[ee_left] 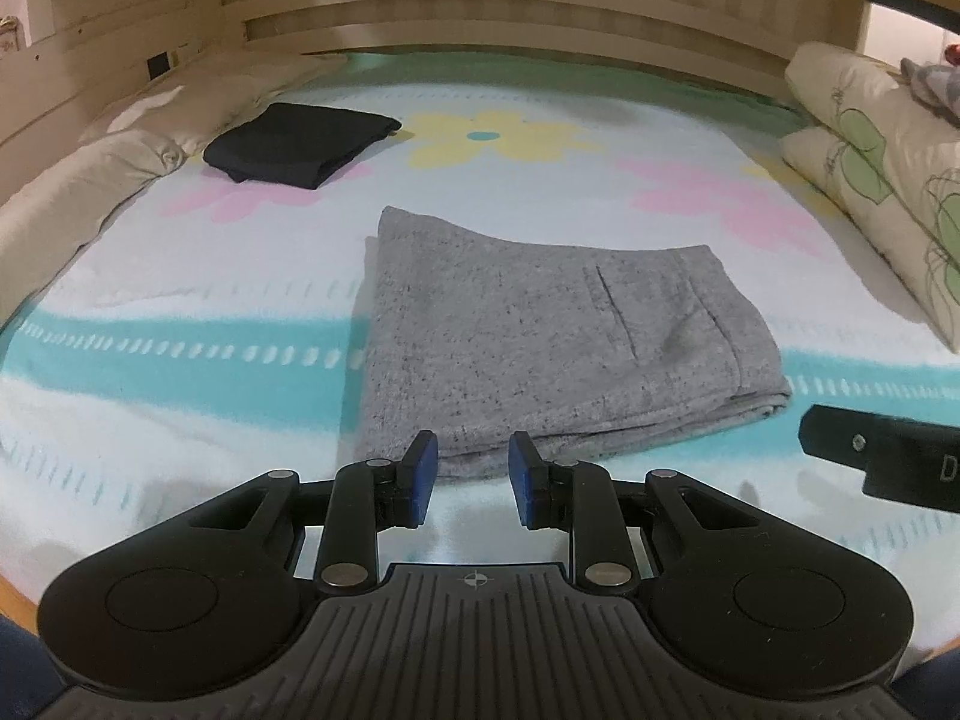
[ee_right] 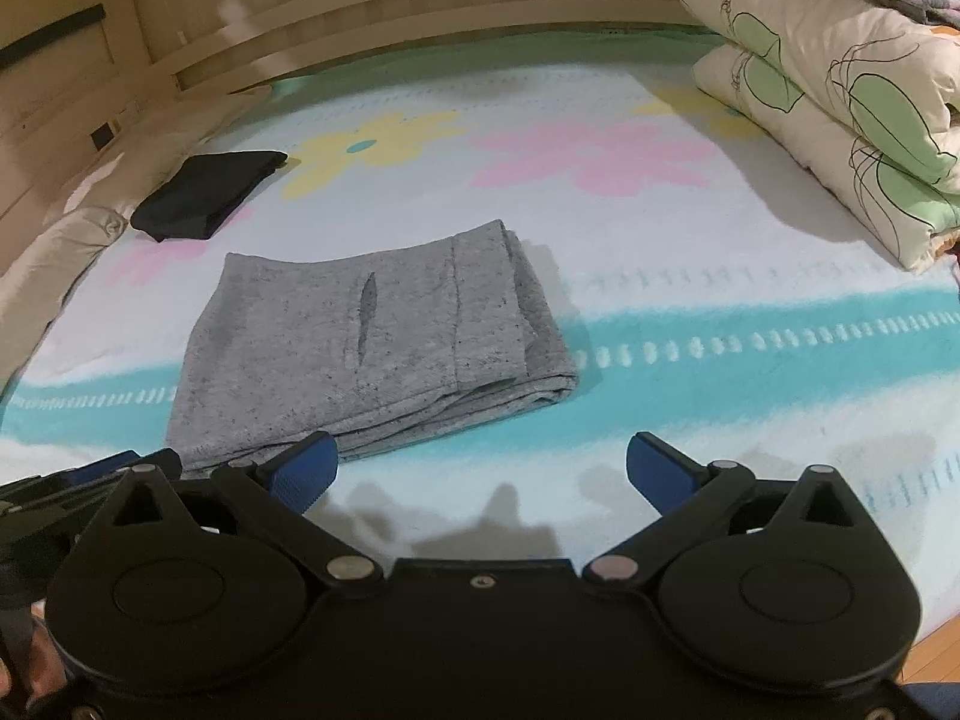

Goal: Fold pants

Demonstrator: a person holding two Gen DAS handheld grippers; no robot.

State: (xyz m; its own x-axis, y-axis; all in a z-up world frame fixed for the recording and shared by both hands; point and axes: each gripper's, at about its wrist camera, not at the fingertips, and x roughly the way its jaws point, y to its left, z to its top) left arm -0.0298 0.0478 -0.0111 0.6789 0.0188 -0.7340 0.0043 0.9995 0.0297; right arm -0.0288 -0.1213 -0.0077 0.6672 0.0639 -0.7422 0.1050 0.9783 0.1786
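Observation:
The grey pants [ee_left: 540,330] lie folded into a thick rectangle on the flowered bed sheet [ee_left: 180,276], pocket slit facing up. My left gripper [ee_left: 473,444] hovers at their near edge, its blue pads a small gap apart with nothing between them. In the right wrist view the pants [ee_right: 360,348] sit ahead and to the left. My right gripper [ee_right: 480,444] stands wide open over bare sheet just off their near right corner, holding nothing. Part of the right gripper [ee_left: 882,450] shows at the right edge of the left wrist view.
A folded black garment [ee_left: 300,144] lies at the far left of the bed. Folded flower-print quilts [ee_right: 840,90] are stacked on the right. A beige cover [ee_left: 90,180] runs along the left side, and a wooden headboard [ee_left: 480,18] closes the far end.

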